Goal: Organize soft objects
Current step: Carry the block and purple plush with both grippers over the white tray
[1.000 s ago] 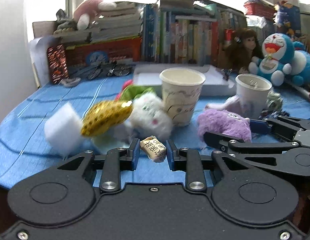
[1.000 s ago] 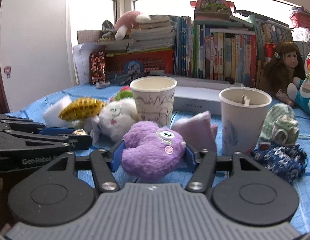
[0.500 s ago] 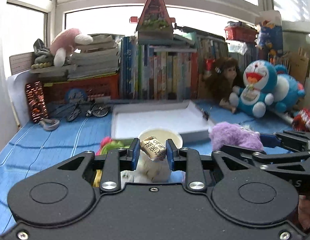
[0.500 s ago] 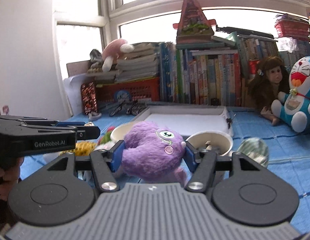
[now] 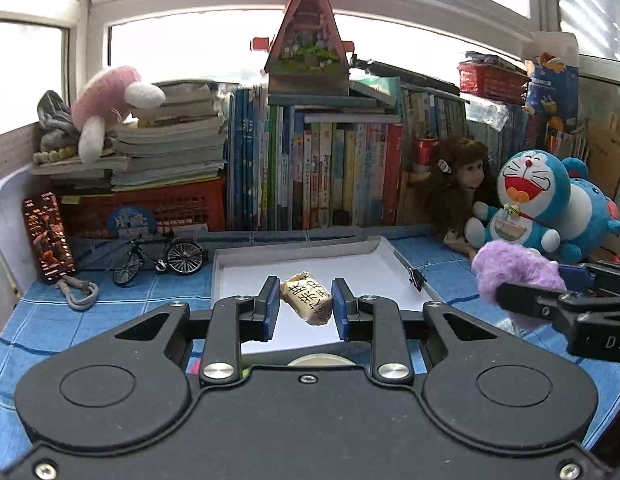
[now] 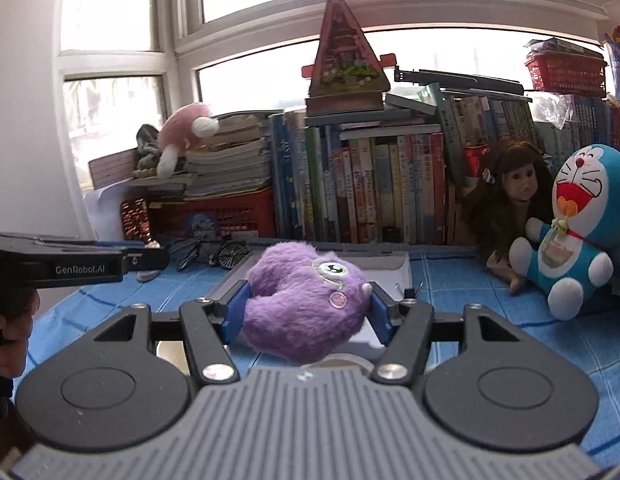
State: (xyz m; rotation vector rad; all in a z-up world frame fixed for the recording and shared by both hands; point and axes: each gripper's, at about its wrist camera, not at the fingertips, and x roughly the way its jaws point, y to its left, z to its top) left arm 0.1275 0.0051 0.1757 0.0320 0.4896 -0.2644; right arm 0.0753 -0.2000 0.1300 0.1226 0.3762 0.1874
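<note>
Both grippers have risen off the blue cloth, cups dropping below view. Ahead of the left gripper (image 5: 305, 304), clamped on a small printed pouch (image 5: 308, 297), lies the white tray (image 5: 389, 264); the right gripper (image 6: 308, 312) squeezes the purple plush (image 6: 302, 304), a doll (image 6: 509, 196) beyond it to the right.

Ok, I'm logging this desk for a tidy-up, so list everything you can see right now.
purple plush: 1, purple, held off the table between the right gripper's pads
wrapped packet: 1, tan, printed characters, between the left gripper's pads
white tray: 1, white, mid-table
Doraemon plush: 1, blue-white, right rear
doll: 1, brown hair, beside Doraemon
pink plush: 1, pink-white, atop stacked books
model bicycle: 1, black, left of tray
house ornament: 1, red-roofed, on the books
tablecloth: 1, blue
left gripper: 1, black
right gripper: 1, black
</note>
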